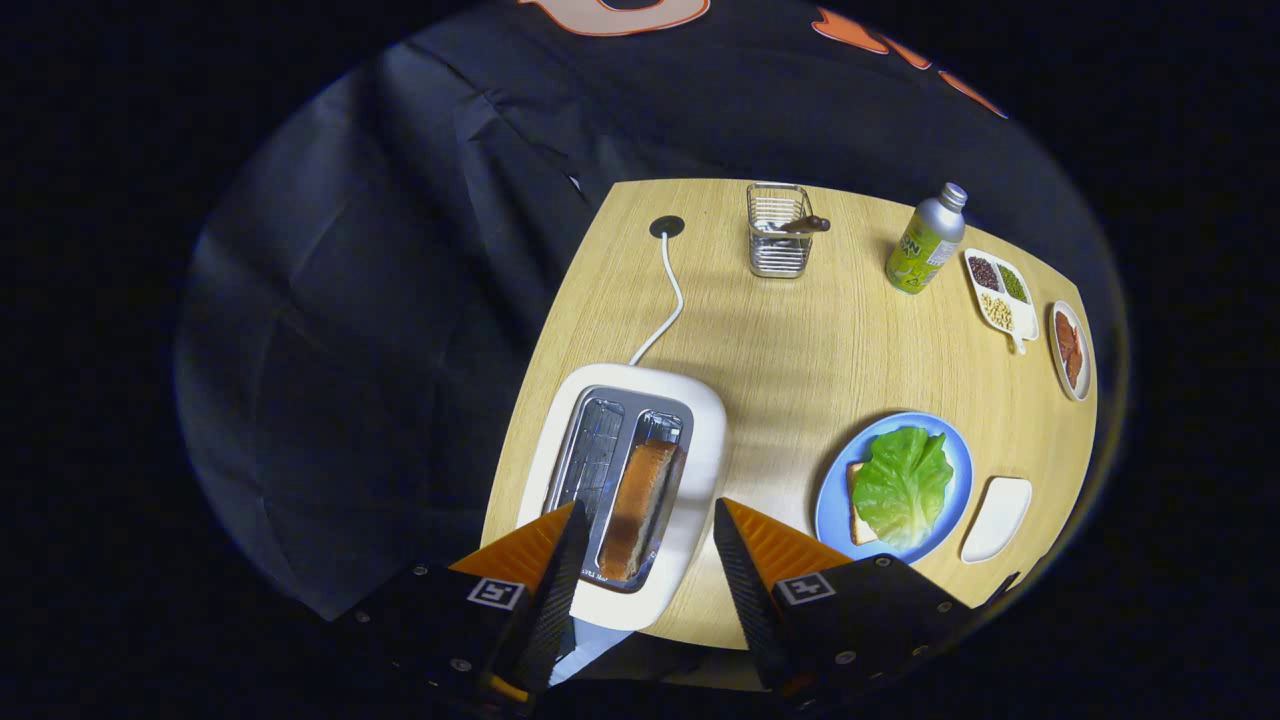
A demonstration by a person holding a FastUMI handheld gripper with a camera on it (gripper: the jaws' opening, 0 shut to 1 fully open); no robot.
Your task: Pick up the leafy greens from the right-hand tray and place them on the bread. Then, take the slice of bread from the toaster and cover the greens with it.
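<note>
Tool (648, 520) open over toaster (690, 420), wood table (790, 340), dark booth cloth (400, 300)

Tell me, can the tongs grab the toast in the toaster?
Probably yes. The tongs are open above the toaster, the toast sticks up between their tips, and nothing covers it.

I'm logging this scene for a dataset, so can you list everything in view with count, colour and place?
table: one, light wood, under everything
toaster: one, white, just ahead of the fingers, cord running to a table hole
toast: one, brown, in the toaster's right slot
plate: one, blue, right of the toaster
bread: one, pale, on the plate
greens: one leaf, green, on the bread
tray: one, white, right of the plate
basket: one, wire, far side
bottle: one, silver and green, right of the basket
divided dish: one, white, holding beans
small dish: one, reddish contents, far right
gripper: one, fingers open, astride the toast
</note>
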